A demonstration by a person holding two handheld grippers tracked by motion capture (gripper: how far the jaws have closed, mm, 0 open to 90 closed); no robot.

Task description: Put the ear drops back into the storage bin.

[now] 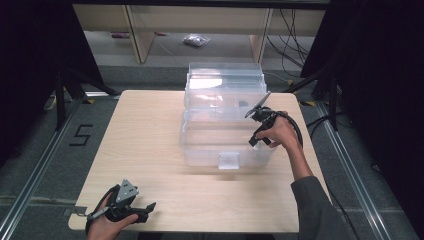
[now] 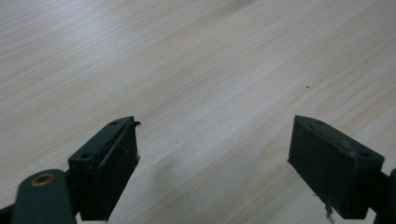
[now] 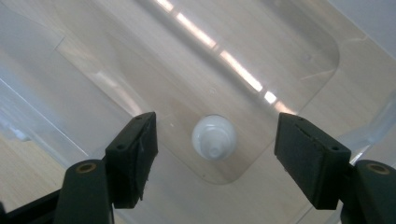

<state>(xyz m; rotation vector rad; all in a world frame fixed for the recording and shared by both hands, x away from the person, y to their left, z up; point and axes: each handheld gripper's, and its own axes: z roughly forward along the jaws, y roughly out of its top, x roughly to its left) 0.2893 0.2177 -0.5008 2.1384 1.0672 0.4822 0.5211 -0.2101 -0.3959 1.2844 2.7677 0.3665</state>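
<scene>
A clear plastic box stands in the middle of the wooden table, its lid raised at the back. My right gripper hangs over the box's right side, pointing down into it. In the right gripper view, the right gripper is open, and a small white bottle-like object shows end-on between and below the jaws, over the clear box floor. I cannot tell whether it rests on the floor. My left gripper sits open at the table's front left; the left gripper has bare wood between its jaws.
A white latch sits on the box's front wall. Dark curtains flank the table on both sides. Table legs, cables and a small plastic bag are on the floor behind. Bare tabletop stretches left of the box.
</scene>
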